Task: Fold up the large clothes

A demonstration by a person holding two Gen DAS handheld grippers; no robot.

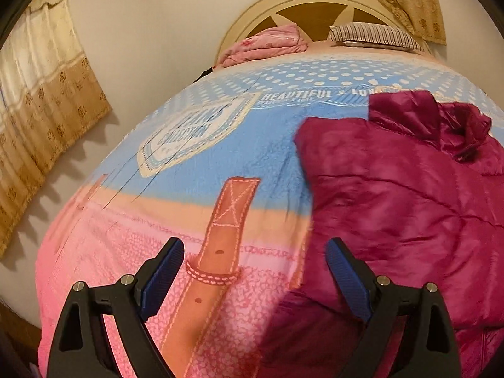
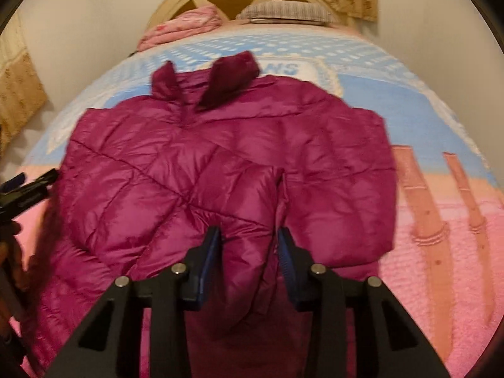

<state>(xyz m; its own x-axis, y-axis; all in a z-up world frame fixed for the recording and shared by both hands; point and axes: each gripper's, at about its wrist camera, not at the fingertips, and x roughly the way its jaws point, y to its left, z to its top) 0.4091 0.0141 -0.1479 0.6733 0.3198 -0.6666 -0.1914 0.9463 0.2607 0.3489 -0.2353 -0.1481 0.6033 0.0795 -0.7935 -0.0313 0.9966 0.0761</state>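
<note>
A magenta puffer jacket (image 2: 195, 157) lies on the bed with its collar toward the headboard and its sleeves folded over the body. In the left wrist view the jacket (image 1: 403, 201) fills the right side. My right gripper (image 2: 249, 236) is shut on a fold of the jacket's sleeve between its blue pads. My left gripper (image 1: 255, 249) is open and empty above the bedspread, just left of the jacket's edge. It also shows at the left edge of the right wrist view (image 2: 25, 186).
The bed has a pink and blue printed bedspread (image 1: 195, 170). A pink folded blanket (image 1: 267, 44) and a striped pillow (image 1: 375, 34) lie by the cream headboard (image 1: 302, 0). A tan curtain (image 1: 41, 119) hangs on the left wall.
</note>
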